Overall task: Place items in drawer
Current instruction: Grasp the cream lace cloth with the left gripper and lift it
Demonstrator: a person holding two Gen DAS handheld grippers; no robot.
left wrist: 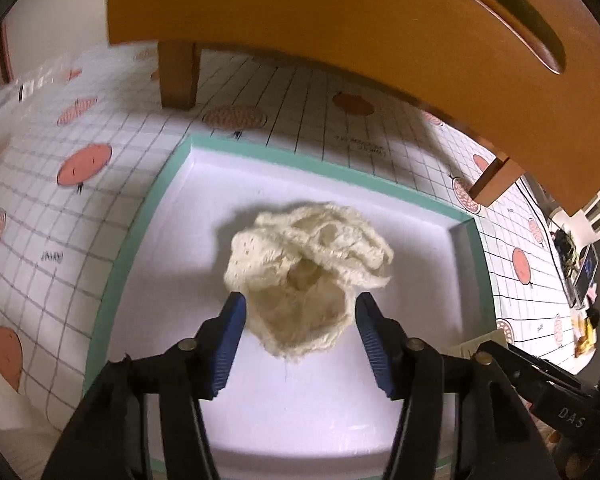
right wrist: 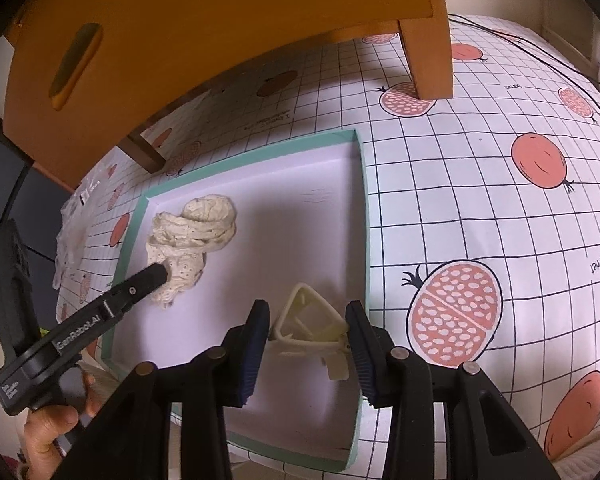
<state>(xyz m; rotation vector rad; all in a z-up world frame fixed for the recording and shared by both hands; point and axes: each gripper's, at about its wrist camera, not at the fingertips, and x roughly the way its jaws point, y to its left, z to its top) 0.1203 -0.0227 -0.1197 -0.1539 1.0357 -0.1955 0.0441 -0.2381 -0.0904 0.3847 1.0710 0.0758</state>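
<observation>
A shallow drawer with a teal rim [left wrist: 138, 240] and a white floor lies on a pomegranate-print cloth. A crumpled cream knitted cloth [left wrist: 308, 248] rests on its floor, near the left wall in the right wrist view [right wrist: 192, 232]. My left gripper [left wrist: 302, 316] is open, its blue pads [left wrist: 230, 336] either side of the cloth's near end without pressing it. One of its black fingers [right wrist: 140, 286] shows in the right wrist view. My right gripper [right wrist: 308, 320] is shut on a cream triangular plastic piece [right wrist: 304, 320], held just above the drawer floor near the right rim [right wrist: 366, 220].
An orange wooden piece of furniture [left wrist: 340, 20] with a slot handle overhangs the far side, its legs [right wrist: 428, 60] standing on the cloth. A clear plastic bag [right wrist: 70, 240] lies left of the drawer. A hand [right wrist: 48, 436] holds the left gripper. Thin cables [right wrist: 560, 56] cross the far right.
</observation>
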